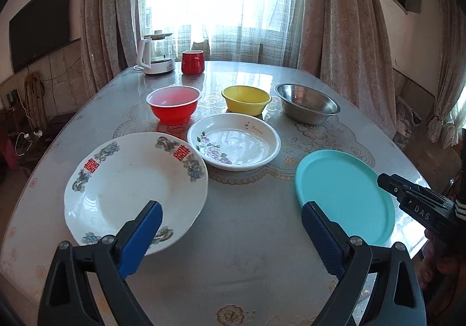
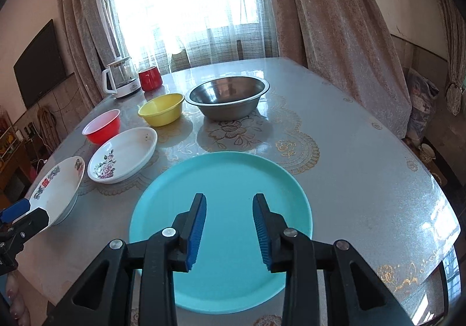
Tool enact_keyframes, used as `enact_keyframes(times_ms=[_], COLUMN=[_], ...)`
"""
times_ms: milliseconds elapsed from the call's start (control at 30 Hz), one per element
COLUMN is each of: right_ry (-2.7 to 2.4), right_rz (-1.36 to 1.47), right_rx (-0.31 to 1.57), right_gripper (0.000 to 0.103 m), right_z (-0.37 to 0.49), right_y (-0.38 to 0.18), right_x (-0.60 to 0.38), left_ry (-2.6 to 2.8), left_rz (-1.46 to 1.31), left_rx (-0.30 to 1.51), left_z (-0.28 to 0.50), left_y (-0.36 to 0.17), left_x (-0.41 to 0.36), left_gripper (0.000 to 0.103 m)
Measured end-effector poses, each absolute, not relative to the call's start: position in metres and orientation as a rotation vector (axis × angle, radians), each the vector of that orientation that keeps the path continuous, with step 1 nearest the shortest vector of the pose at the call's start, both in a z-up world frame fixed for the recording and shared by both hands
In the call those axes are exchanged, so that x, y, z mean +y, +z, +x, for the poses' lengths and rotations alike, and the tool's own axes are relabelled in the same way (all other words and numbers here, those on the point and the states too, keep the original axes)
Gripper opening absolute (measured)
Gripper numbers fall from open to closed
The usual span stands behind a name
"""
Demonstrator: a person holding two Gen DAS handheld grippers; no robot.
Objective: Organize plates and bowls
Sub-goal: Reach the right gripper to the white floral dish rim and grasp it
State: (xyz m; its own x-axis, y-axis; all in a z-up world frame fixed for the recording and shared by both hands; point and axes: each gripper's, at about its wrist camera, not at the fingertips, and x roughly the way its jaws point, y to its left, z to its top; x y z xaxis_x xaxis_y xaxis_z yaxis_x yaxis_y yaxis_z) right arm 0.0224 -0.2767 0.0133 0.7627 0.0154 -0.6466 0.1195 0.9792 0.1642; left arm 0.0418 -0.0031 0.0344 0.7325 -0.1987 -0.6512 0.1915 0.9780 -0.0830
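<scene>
Crockery sits spread over the tabletop [image 1: 247, 253], which wears a glossy floral cover. Along the far row stand three bowls: a red bowl [image 1: 173, 104] on the left, a yellow bowl [image 1: 246, 100] in the middle and a steel bowl [image 1: 307, 103] on the right, each apart from its neighbour. Nearer the camera lie three plates. A large white plate [image 1: 131, 189] with red characters and dragon patterns on its rim rests at the left. A smaller white dish [image 1: 234, 145] with purple flowers sits just in front of the red and yellow bowls; its rim looks very close to the large plate, and contact cannot be told. A teal plate [image 2: 221, 227] lies flat at the right, well apart from the two white ones.

The left tongs [image 1: 231, 235] hang above the near edge of the tabletop with the jaws spread wide and nothing between them; one blue pad overlaps the large white plate's near rim in the view, the other the teal plate's left edge. The right tongs [image 2: 229, 227] hover over the teal plate, jaws parted to a moderate gap and holding nothing.

At the far left corner stand a glass kettle [image 1: 157, 55] on a white base and a red mug [image 1: 192, 62] beside it. Curtains [image 1: 343, 20] frame a bright window behind.
</scene>
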Motion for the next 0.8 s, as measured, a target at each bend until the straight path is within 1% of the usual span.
enact_keyframes(times_ms=[233,567,800], right_ry=[0.036,0.153,0.167], right_rz=[0.175,0.175,0.162], right_rx=[0.742,0.801,0.816], right_gripper=[0.038,0.039,0.039], right_z=[0.028,0.044,0.069], right_y=[0.007,-0.003,-0.006], right_x=[-0.24,-0.196,-0.177], left_ry=[-0.092,0.057,0.051], left_rz=[-0.066,-0.146,-0.207], left_rx=[0.735,0.76,0.769], left_z=[0.051,0.063,0.084], left_y=[0.032,0.022,0.03], left_x=[0.048,0.108,0.123], left_gripper=[0.098,0.1,0.1])
